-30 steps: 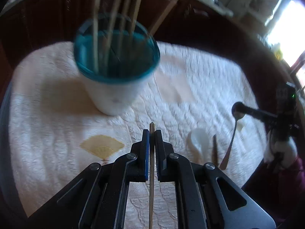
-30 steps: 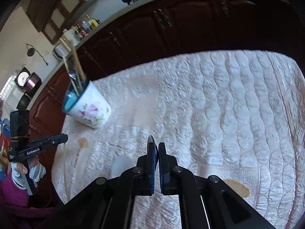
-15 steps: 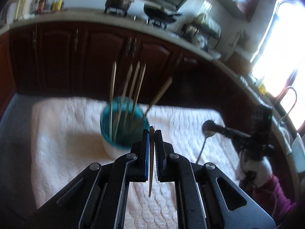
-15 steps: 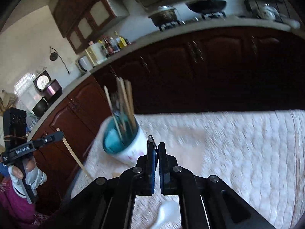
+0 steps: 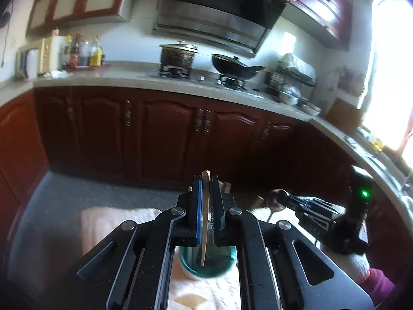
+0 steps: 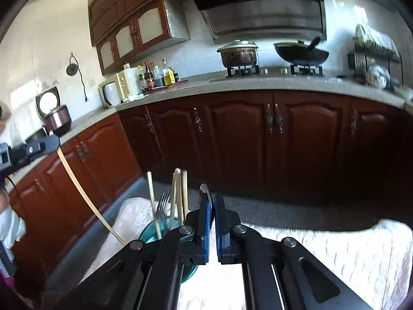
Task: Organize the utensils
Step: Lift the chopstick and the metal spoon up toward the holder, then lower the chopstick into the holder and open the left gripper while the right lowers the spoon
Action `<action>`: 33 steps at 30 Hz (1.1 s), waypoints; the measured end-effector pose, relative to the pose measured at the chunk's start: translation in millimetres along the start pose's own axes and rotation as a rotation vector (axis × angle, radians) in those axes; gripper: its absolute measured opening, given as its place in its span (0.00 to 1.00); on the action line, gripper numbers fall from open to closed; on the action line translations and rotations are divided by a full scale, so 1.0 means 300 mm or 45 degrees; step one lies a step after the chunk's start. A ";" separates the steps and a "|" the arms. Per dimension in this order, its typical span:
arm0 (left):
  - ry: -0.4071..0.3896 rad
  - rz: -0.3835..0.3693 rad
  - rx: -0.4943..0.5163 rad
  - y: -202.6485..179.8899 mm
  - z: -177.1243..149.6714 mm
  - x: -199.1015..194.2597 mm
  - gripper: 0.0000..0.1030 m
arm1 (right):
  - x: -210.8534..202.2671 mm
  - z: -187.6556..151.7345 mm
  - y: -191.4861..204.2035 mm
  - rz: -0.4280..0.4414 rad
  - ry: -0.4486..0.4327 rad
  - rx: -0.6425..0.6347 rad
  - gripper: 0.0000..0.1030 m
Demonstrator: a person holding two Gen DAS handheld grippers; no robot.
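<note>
My left gripper point(image 5: 205, 180) is shut on a wooden chopstick point(image 5: 204, 248), which hangs down over the mouth of the teal-rimmed white cup point(image 5: 224, 266). In the right wrist view the same chopstick point(image 6: 82, 193) slants down from the left gripper point(image 6: 55, 140) towards the cup point(image 6: 151, 232). That cup holds several chopsticks and a fork point(image 6: 161, 204). My right gripper point(image 6: 211, 199) is shut on a metal spoon point(image 6: 206, 190), of which only the bowl's thin edge shows between the pads. In the left wrist view the right gripper point(image 5: 277, 196) hovers right of the cup.
The cup stands on a table under a white quilted cloth point(image 6: 335, 253). Dark red cabinets point(image 6: 258, 139) and a grey counter run behind it, with a pot point(image 6: 238, 54) and a wok point(image 6: 300, 53) on the stove. A person's sleeve point(image 5: 376, 281) is at the right.
Both grippers have risen and tilted up, so the kitchen fills the views instead of the table. The chopstick now hangs over the cup. The right gripper has moved closer to the cup.
</note>
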State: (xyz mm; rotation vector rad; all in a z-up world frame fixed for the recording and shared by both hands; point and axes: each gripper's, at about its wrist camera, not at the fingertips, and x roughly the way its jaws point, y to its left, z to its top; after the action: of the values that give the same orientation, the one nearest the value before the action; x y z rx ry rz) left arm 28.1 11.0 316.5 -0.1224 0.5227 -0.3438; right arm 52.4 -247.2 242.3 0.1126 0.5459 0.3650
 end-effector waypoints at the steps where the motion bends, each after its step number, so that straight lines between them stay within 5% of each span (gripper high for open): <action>1: 0.001 0.018 0.006 0.005 0.000 0.020 0.04 | 0.026 0.007 0.017 -0.014 -0.004 -0.022 0.03; 13: 0.090 0.103 -0.016 0.046 -0.133 0.224 0.04 | 0.212 -0.027 0.174 -0.194 -0.028 -0.385 0.03; 33: 0.149 0.135 -0.023 0.029 -0.230 0.275 0.04 | 0.339 -0.213 0.156 -0.054 0.233 -0.377 0.05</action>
State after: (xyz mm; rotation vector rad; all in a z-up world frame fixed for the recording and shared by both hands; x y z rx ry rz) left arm 62.4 -11.8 216.9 -0.0919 0.6459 -0.2440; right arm 84.9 -165.7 147.7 -0.2198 0.6677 0.4136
